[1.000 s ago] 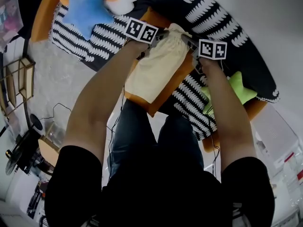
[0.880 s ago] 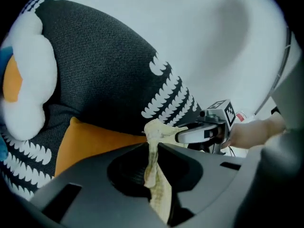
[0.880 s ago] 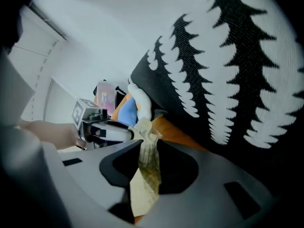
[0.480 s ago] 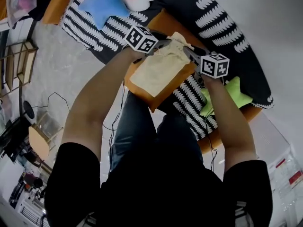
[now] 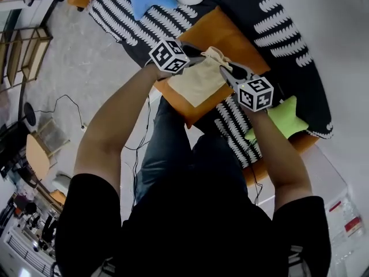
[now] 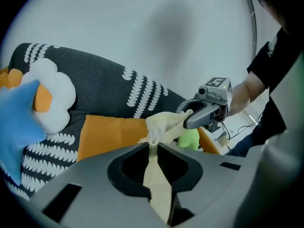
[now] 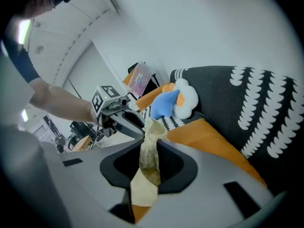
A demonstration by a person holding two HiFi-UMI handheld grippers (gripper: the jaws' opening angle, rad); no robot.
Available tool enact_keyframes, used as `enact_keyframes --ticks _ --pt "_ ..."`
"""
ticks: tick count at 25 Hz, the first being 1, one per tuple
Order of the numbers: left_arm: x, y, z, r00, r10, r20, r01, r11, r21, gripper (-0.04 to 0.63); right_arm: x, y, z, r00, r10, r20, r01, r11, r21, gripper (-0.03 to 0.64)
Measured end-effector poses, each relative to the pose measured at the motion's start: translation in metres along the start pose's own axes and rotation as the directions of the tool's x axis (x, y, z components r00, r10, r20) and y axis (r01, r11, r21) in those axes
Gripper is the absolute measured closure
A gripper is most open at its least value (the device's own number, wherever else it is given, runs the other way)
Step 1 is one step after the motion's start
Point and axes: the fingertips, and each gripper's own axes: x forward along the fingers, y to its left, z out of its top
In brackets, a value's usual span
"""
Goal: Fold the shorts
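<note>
**Sofa** [image 5: 288,33]: dark, white leaf print, spans far side.

**Orange cushion** [image 5: 230,36]: on seat in front of you, beneath the work.

**Shorts** [image 5: 199,84]: cream. Far edge bunched and raised, rest hangs down over cushion. A second ago they trailed further toward you, past near cushion corner.

**Left gripper** [image 5: 195,56], **right gripper** [image 5: 223,70]: each clamped on bunched cloth, at left and right ends of far edge. Both sit higher and farther than a second ago.

**Judgement:** you have lifted the shorts for repositioning or fold; no fold laid flat yet.
</note>
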Motion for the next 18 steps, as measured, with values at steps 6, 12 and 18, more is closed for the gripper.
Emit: enact_keyframes --ticks 6,12,18 --pt "-0.023 -0.013 -0.047 0.999 0.045 0.005 -0.045 0.999 -0.014 0.528 0.020 0.054 -0.027 0.997 0.053 -0.052 -0.059 0.991 -0.118 0.532" --pt "-0.043 -0.017 -0.093 0.996 0.086 0.027 -0.084 0.994 -0.067 0.529 0.045 0.099 -0.055 0.985 0.094 -0.147 -0.131 0.955 -0.267 0.532" --pt "-0.052 -0.021 -0.131 0.995 0.101 0.025 -0.099 0.992 -0.083 0.532 0.065 0.130 -0.089 0.962 0.112 -0.248 -0.210 0.884 -0.418 0.532"
